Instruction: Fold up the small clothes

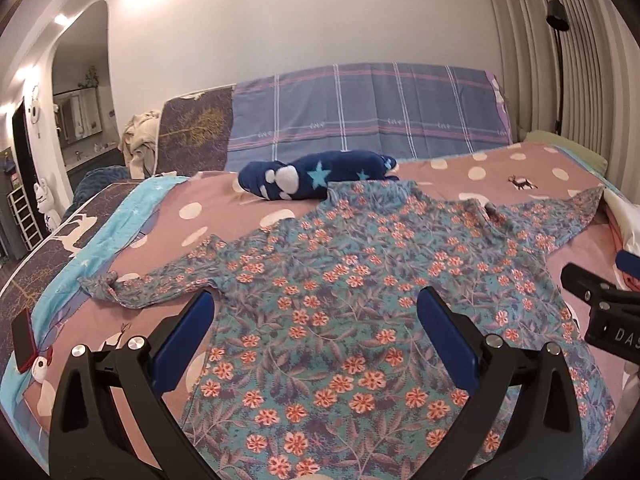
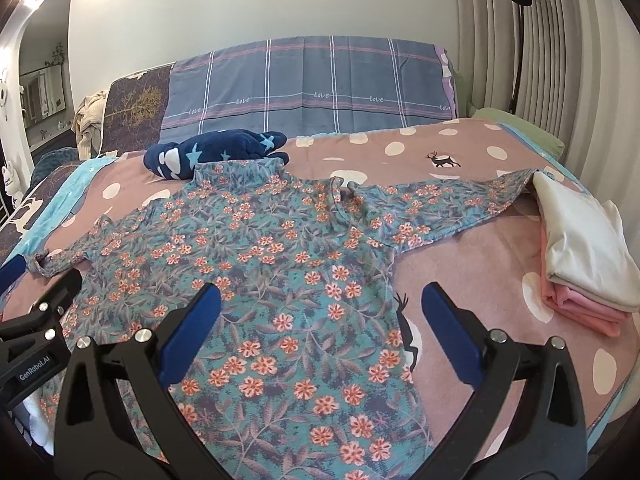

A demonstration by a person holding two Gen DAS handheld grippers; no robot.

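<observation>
A long-sleeved floral shirt (image 1: 340,288) (image 2: 256,264), teal with orange flowers, lies spread flat on the bed with both sleeves stretched out sideways and its collar toward the headboard. My left gripper (image 1: 316,312) hovers open over the shirt's lower left part, nothing between its blue pads. My right gripper (image 2: 320,304) is open too, above the shirt's lower right side near its edge. The right gripper's black body (image 1: 600,308) shows at the right of the left wrist view; the left gripper's body (image 2: 36,328) shows at the left of the right wrist view.
A dark blue star-patterned garment (image 1: 312,176) (image 2: 216,154) lies bundled just beyond the collar. Folded white and pink clothes (image 2: 580,248) are stacked at the bed's right. The pink dotted bedspread (image 2: 460,280) covers the bed. A red phone (image 1: 24,340) lies at the left edge. Pillows (image 2: 304,88) lean against the wall.
</observation>
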